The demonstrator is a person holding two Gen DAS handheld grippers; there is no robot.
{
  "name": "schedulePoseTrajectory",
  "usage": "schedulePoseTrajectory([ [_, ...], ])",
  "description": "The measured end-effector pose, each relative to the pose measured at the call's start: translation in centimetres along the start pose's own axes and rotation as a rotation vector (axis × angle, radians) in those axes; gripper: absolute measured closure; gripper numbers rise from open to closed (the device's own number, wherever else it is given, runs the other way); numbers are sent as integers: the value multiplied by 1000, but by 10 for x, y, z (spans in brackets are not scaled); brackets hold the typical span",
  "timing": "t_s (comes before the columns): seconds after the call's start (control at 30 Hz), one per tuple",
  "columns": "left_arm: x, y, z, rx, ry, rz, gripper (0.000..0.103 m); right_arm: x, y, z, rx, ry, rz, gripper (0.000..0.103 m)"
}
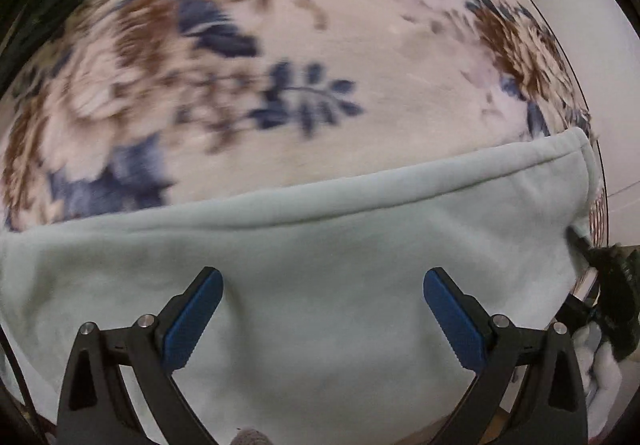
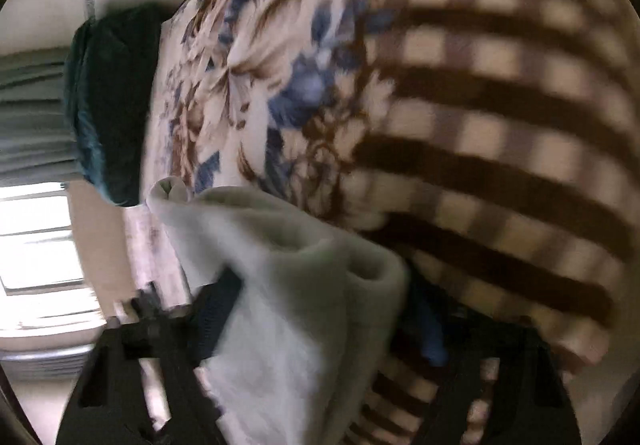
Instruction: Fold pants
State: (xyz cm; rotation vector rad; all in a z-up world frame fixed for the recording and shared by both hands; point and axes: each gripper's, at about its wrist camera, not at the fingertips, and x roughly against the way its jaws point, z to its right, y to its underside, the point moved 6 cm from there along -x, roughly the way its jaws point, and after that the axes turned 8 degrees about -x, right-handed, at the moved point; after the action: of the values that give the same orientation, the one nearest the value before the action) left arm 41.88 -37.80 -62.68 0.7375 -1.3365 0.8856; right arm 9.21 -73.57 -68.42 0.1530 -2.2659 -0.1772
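The pale mint-green pants (image 1: 320, 245) lie flat on a floral blanket (image 1: 280, 65), filling the lower half of the left wrist view. My left gripper (image 1: 323, 281) hovers just above the cloth, jaws wide open and empty. In the blurred right wrist view, my right gripper (image 2: 320, 309) is shut on a bunched fold of the pants (image 2: 304, 285), which hangs between its fingers. The right gripper (image 1: 580, 241) also shows at the right edge of the left wrist view, at the cloth's right end.
The floral blanket (image 2: 248, 85) covers the bed. A brown-and-cream checked blanket (image 2: 500, 105) lies on the right. A dark teal pillow (image 2: 108, 105) sits at the bed's far end. A bright window (image 2: 36, 245) and a wall are on the left.
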Motion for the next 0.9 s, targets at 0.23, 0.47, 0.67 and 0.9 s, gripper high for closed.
schedulePoseTrajectory([
  [0.23, -14, 0, -7, 14, -44, 3, 0, 4, -9, 3, -20, -52, 22, 83],
  [0.47, 10, 24, -39, 120, -10, 33, 0, -30, -2, -12, 42, -216, -101, 43],
  [0.67, 70, 68, -133, 330, -91, 132, 0, -39, 14, -34, 47, -79, -84, 36],
  [0.9, 118, 146, -227, 524, -191, 161, 0, 17, 99, -107, 370, 315, -26, 36],
])
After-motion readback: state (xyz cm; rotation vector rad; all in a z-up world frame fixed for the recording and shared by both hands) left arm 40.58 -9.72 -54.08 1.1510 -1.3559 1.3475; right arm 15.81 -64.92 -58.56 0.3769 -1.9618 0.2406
